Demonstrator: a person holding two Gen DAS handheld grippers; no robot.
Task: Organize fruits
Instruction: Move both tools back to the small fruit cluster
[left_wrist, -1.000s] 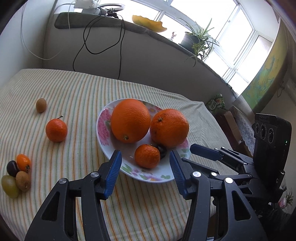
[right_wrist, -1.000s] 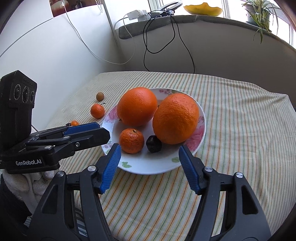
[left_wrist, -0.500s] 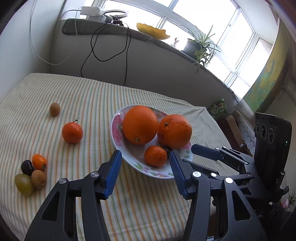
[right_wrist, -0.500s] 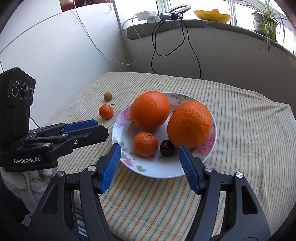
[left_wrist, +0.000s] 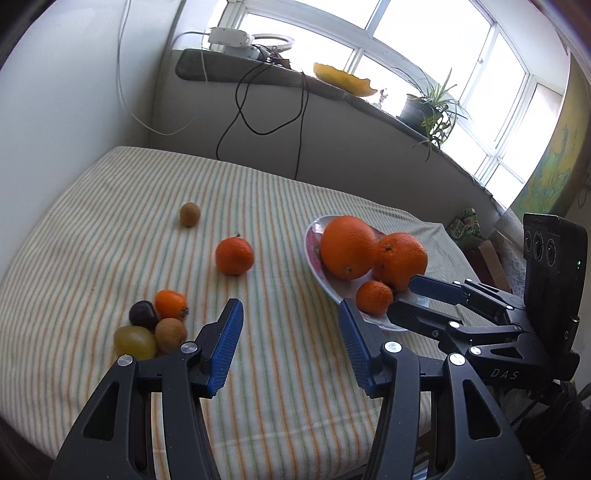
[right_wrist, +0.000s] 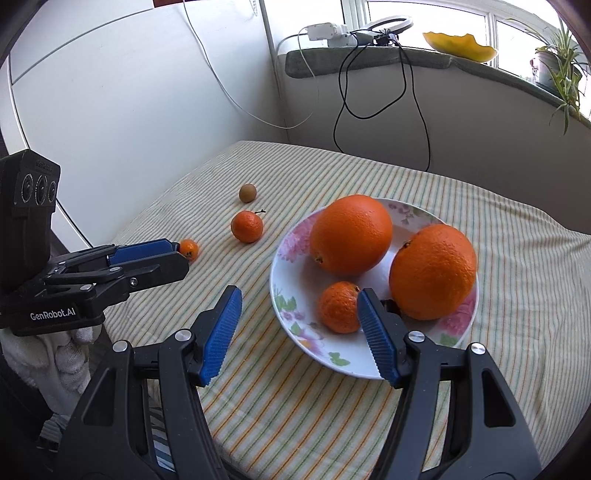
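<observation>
A floral plate (right_wrist: 295, 295) (left_wrist: 314, 251) holds two big oranges (right_wrist: 351, 234) (right_wrist: 434, 271), a small mandarin (right_wrist: 338, 312) and a dark plum, mostly hidden behind my right finger. On the striped cloth lie a mandarin (left_wrist: 234, 256) (right_wrist: 246, 226), a brown kiwi (left_wrist: 190, 214) (right_wrist: 247, 192), and a cluster of small fruits: orange (left_wrist: 170, 303), dark (left_wrist: 143, 314), green (left_wrist: 135, 341), brown (left_wrist: 170, 334). My left gripper (left_wrist: 290, 347) is open and empty over the cloth, right of the cluster. My right gripper (right_wrist: 299, 336) is open and empty at the plate's near edge.
The striped table (left_wrist: 110, 229) stands against a white wall and a grey ledge with cables (left_wrist: 266, 110), a power strip, a yellow dish (left_wrist: 345, 79) and a plant (left_wrist: 432, 107). The table's front edge is just below both grippers.
Both grippers have pulled back and swung left. The plate has shifted right in both views and the loose fruits on the left have come closer to the middle.
</observation>
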